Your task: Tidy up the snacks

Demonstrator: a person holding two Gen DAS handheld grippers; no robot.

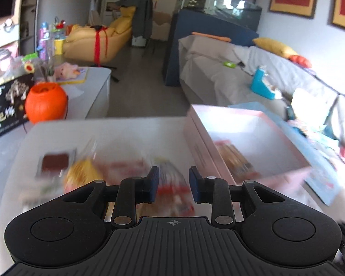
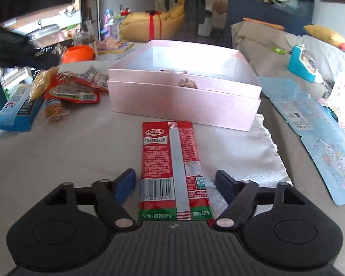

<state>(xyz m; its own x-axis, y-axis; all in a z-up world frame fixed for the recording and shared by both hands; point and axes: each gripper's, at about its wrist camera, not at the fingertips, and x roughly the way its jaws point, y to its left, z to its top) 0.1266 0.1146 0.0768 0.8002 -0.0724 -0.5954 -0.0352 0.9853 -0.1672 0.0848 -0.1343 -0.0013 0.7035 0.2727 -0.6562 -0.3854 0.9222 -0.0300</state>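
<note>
In the right wrist view a long red spicy-strip packet point(image 2: 170, 161) lies flat on the grey table, back side up with its barcode showing. My right gripper point(image 2: 174, 179) is open, one blue pad on each side of the packet and neither touching it. Just beyond stands the pink box point(image 2: 184, 101), open at the top. The left wrist view is blurred: my left gripper point(image 1: 173, 181) hovers over a heap of snack packets point(image 1: 117, 172), its pads a narrow gap apart with nothing gripped. The pink box point(image 1: 200, 151) is to its right with a snack packet point(image 1: 234, 158) inside.
More snacks point(image 2: 71, 92) and a blue carton point(image 2: 18, 108) lie at the left of the table. A white cloth point(image 2: 253, 156) and blue cartoon cards point(image 2: 329, 161) are to the right. An orange pumpkin pot point(image 1: 46, 101) and a black box point(image 1: 7, 105) stand far left; a sofa point(image 1: 230, 80) lies beyond.
</note>
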